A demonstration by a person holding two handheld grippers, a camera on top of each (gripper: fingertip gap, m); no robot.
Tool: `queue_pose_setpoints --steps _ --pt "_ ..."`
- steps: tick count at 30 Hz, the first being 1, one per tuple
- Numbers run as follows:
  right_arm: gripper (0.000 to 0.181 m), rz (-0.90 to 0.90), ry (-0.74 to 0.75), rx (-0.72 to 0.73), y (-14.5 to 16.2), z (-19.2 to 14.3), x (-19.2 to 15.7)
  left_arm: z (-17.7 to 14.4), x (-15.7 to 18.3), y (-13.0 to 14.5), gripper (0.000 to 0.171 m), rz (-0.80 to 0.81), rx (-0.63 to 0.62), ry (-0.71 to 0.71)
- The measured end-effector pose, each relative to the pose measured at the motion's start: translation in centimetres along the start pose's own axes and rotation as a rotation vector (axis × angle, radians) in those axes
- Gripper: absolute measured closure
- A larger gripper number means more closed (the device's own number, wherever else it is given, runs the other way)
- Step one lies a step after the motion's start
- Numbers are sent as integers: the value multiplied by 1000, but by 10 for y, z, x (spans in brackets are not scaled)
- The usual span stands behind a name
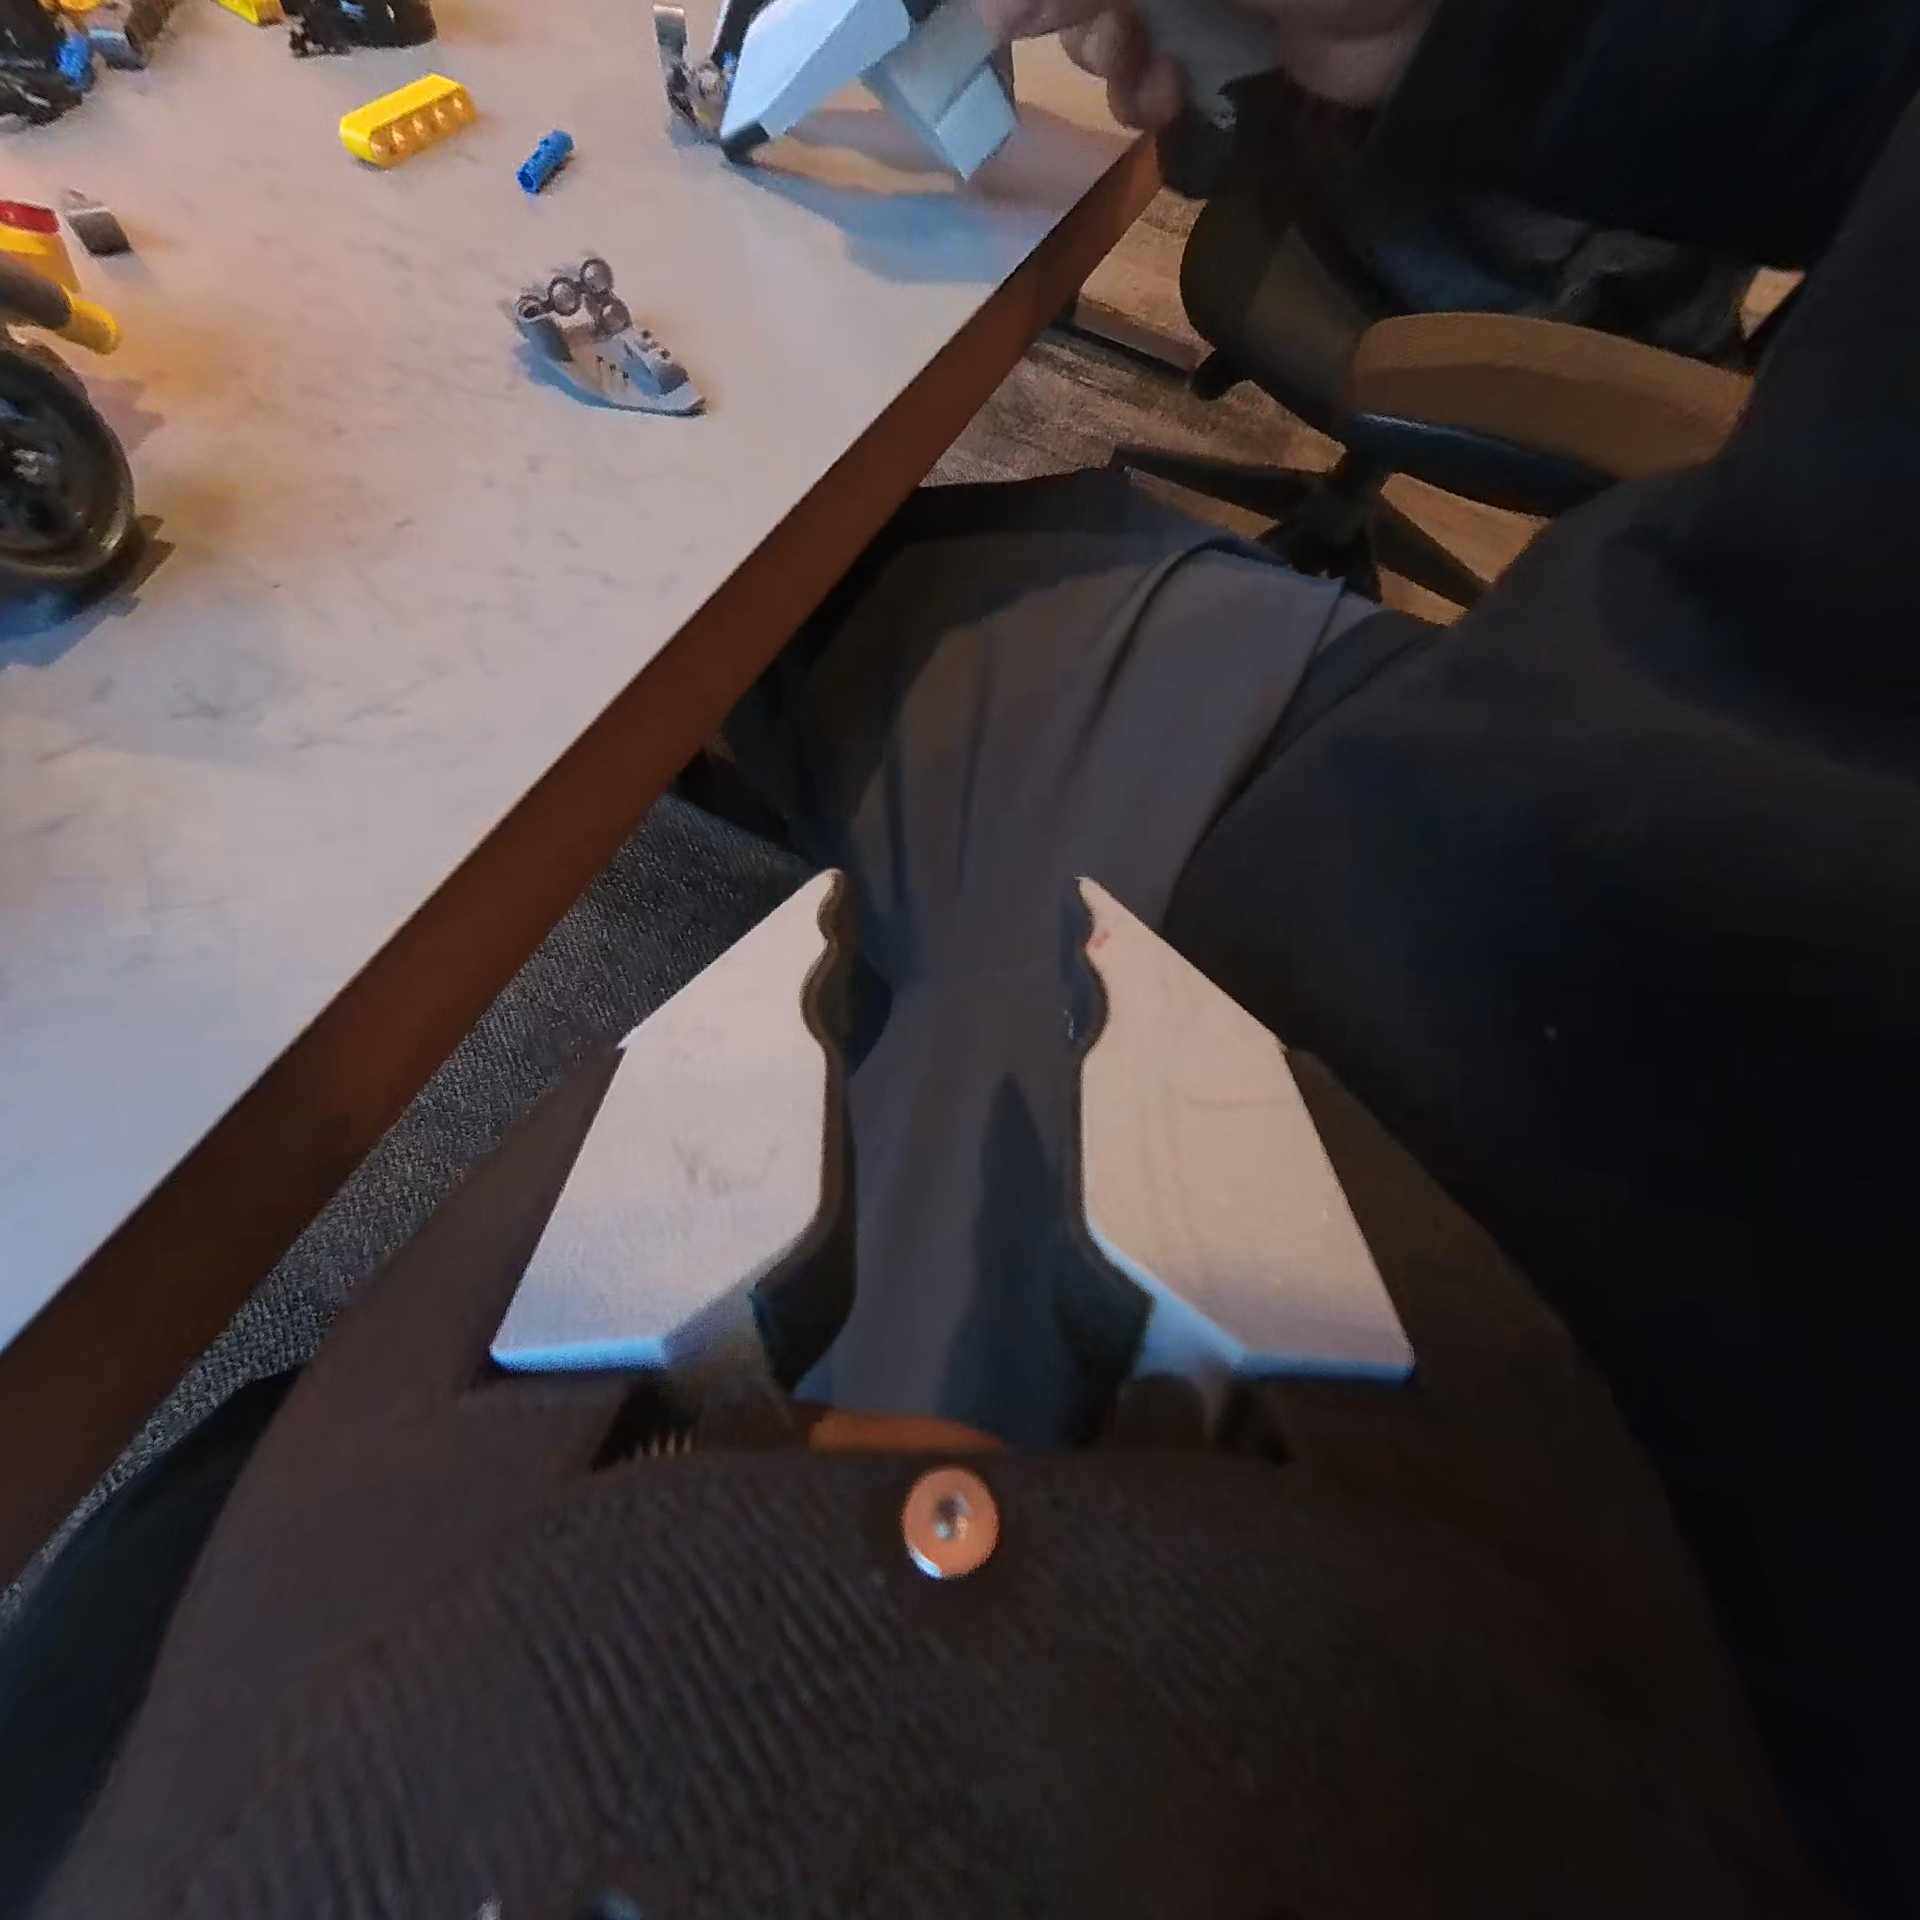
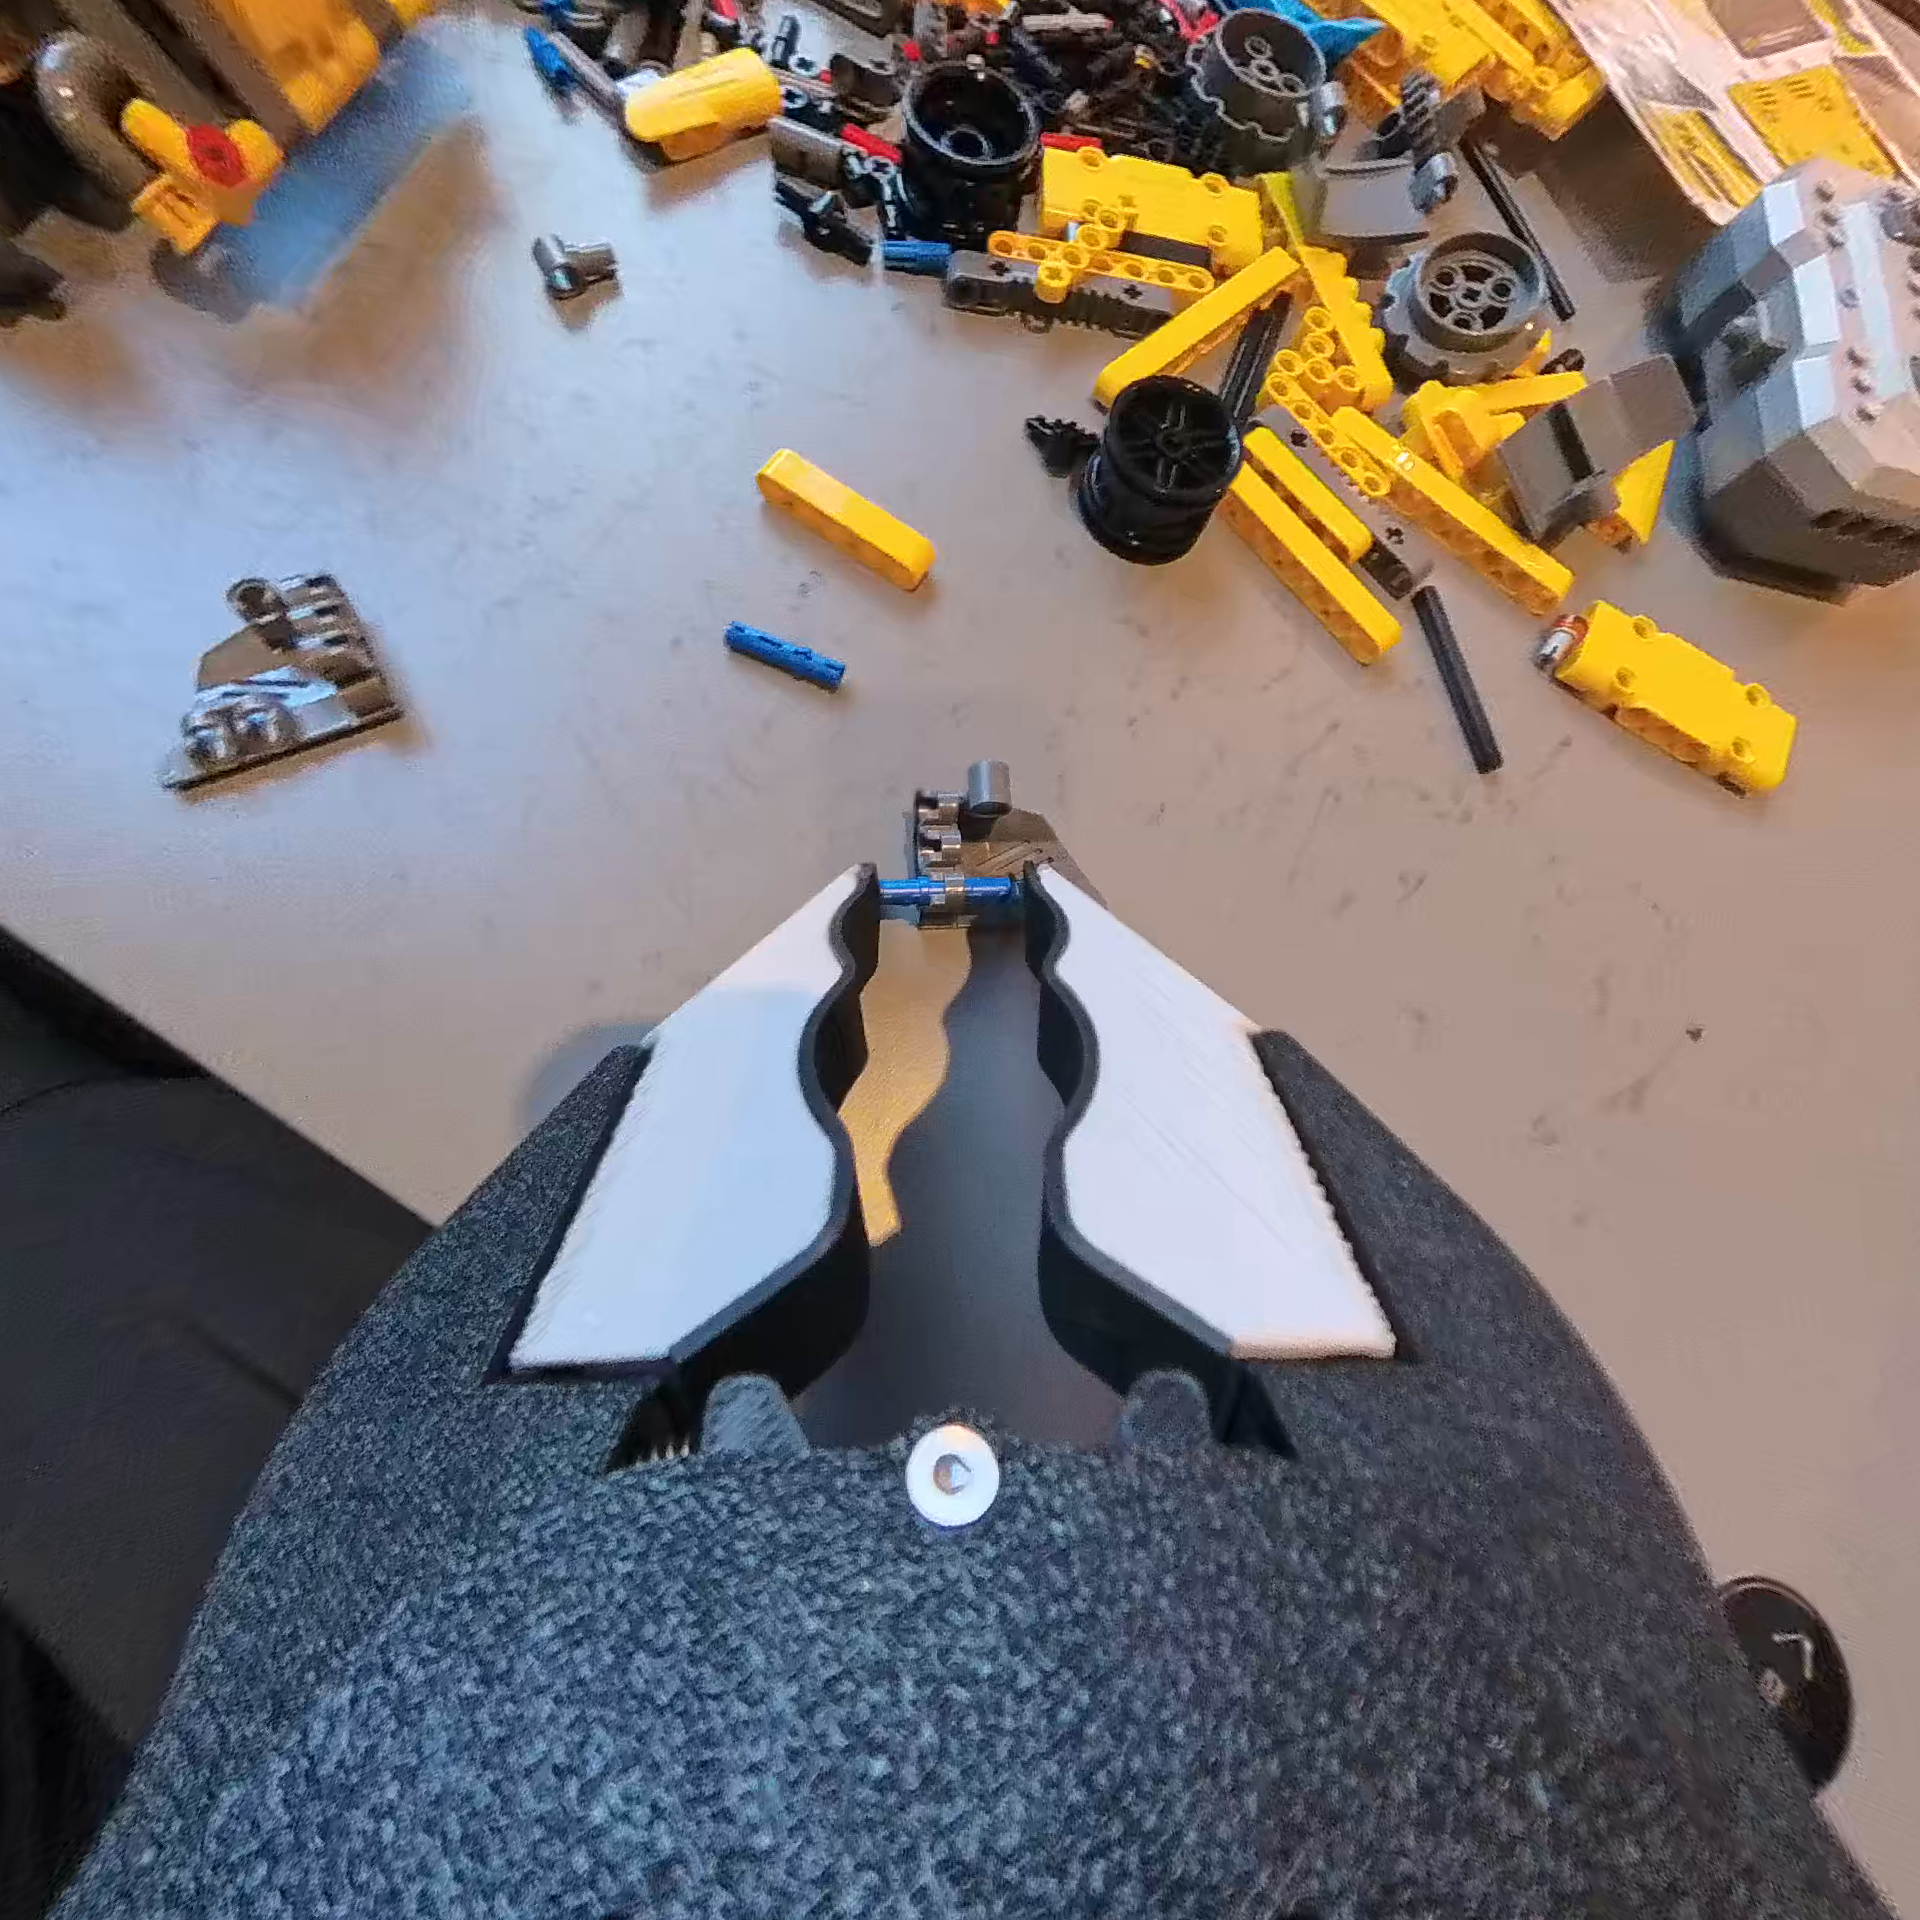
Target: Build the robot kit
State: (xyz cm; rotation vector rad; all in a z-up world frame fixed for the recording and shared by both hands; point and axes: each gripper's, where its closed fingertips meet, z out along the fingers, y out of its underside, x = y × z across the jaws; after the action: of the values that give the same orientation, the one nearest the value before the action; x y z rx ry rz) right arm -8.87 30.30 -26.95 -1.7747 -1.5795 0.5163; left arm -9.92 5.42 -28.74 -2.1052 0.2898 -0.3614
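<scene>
Only the right wrist view shows the right gripper (image 2: 951, 891) clamping a blue pin (image 2: 945, 889); the left gripper (image 1: 956, 904) hangs open off-table.

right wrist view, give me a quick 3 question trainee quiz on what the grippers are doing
1. True or false: the right gripper is shut on a small grey piece with a blue pin.
2. Which is nearest that piece? A) a loose blue pin B) the black wheel C) the grey plate
3. Fill in: the left gripper hangs off the table, over a person's ____.

Key: 1 true; 2 A; 3 lap
</scene>
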Motion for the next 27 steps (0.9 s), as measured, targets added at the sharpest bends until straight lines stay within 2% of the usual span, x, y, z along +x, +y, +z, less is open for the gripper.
queue_pose_setpoints --steps 9,18,27 --pt "152 9 73 -18 -7 8 5 5 -18 -6 134 -49 -9 43" --pt "136 36 46 48 -5 -7 9 23 9 -15 134 16 -56 138" --pt "136 -57 -6 161 -11 -28 -12 31 6 -2 134 36 -94 84"
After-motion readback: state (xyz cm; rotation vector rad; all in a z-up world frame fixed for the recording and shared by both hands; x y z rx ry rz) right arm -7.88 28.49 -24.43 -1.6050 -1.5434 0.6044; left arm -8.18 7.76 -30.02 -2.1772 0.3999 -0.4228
